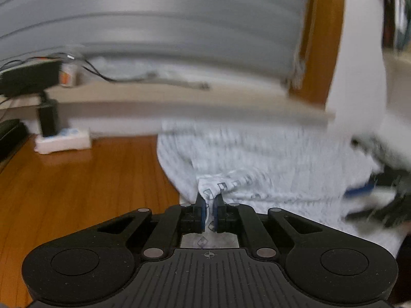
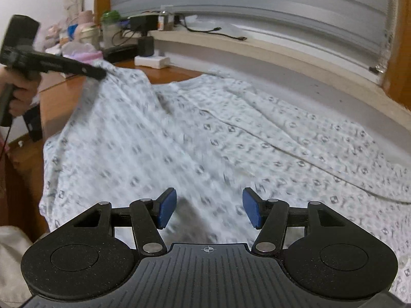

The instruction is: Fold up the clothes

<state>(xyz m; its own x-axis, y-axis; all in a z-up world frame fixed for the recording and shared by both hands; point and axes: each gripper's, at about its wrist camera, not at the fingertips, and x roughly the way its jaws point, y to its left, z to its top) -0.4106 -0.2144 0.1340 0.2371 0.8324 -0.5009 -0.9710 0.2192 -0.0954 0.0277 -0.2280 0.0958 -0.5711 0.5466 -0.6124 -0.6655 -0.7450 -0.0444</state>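
1. While the left tongs [image 1: 210, 209] stand clamped on a fold of the pale grey-patterned cotton garment [image 1: 257, 159], lifting it above the wooden counter [image 1: 90, 179], keep that pull even.
2. Apart and empty, the right tongs [image 2: 209, 211] hover over the garment; take the matching edge next.

Home room, likely a bedroom: wooden floor [image 1: 77, 179], closed grey shutter [image 2: 257, 2] above a windowsill [image 2: 231, 45], bottles and toiletries clutter [image 2: 87, 33] upper left, power strip [image 2: 152, 61] by the wall.
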